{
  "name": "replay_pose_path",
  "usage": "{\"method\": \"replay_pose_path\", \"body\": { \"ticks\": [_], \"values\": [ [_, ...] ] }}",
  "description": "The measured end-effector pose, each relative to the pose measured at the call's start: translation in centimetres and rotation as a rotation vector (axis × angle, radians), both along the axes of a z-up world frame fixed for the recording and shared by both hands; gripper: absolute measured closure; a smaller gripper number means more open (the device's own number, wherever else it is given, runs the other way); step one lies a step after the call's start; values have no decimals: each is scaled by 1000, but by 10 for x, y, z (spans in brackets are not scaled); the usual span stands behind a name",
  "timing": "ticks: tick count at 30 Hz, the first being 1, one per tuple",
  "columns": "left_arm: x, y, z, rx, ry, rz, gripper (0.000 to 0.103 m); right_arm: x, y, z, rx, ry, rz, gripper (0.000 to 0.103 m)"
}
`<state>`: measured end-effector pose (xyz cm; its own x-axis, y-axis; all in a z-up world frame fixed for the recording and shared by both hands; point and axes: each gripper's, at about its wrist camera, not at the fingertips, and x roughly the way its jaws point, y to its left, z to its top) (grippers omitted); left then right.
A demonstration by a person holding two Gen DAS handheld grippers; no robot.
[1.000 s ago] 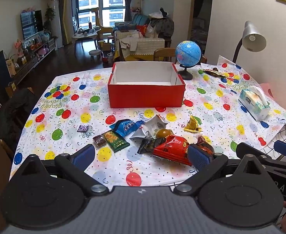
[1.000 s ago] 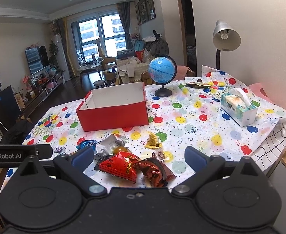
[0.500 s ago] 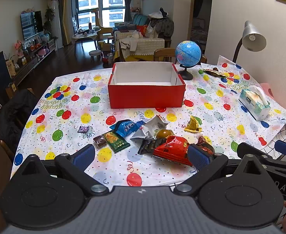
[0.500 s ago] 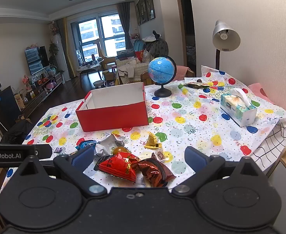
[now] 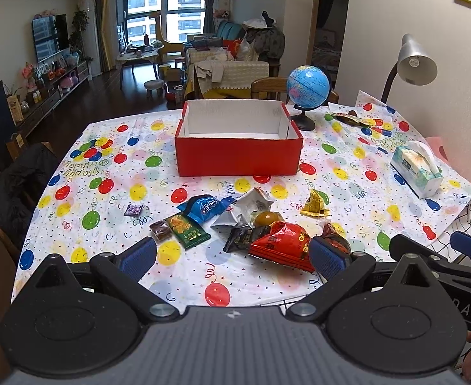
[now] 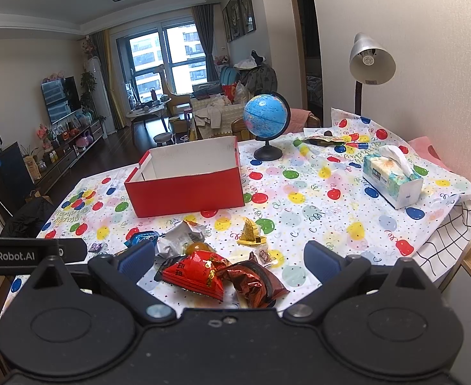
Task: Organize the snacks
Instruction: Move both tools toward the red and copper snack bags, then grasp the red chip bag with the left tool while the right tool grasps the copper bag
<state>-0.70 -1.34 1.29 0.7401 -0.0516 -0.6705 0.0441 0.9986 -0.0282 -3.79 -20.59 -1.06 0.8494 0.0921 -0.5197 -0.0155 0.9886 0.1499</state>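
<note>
An open red box (image 5: 238, 155) with a white, empty inside stands mid-table; it also shows in the right wrist view (image 6: 187, 189). Several snack packets lie in front of it: a red bag (image 5: 283, 245) (image 6: 197, 272), a blue packet (image 5: 203, 207), a green packet (image 5: 187, 231), a silver wrapper (image 5: 248, 208), a yellow triangular packet (image 5: 314, 205) (image 6: 250, 232) and a brown foil packet (image 6: 251, 284). My left gripper (image 5: 232, 256) is open and empty, near the table's front edge. My right gripper (image 6: 229, 260) is open and empty, above the red and brown packets.
A globe (image 5: 307, 86) stands behind the box on the right. A tissue pack (image 5: 416, 170) lies at the right edge and a desk lamp (image 5: 412, 64) stands by the wall. A balloon-print cloth (image 5: 107, 192) covers the table. A chair with a dark jacket (image 5: 14, 186) is at the left.
</note>
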Motion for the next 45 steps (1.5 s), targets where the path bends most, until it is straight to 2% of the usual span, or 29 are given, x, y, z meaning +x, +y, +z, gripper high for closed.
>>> {"method": "replay_pose_path", "body": {
  "ticks": [25,30,37,45],
  "values": [
    [15,1,-15,-11,38,0,1,10,-10,-4,-7,18,-6,3],
    [35,6,-34,-13,101,5,1,22,-11,-19,-9,63,-11,4],
    [65,7,-56,-8,128,16,1,47,-16,-52,-18,153,-19,10],
    [106,-13,-90,-5,202,-114,2,76,-19,-93,-87,240,19,22]
  ]
}}
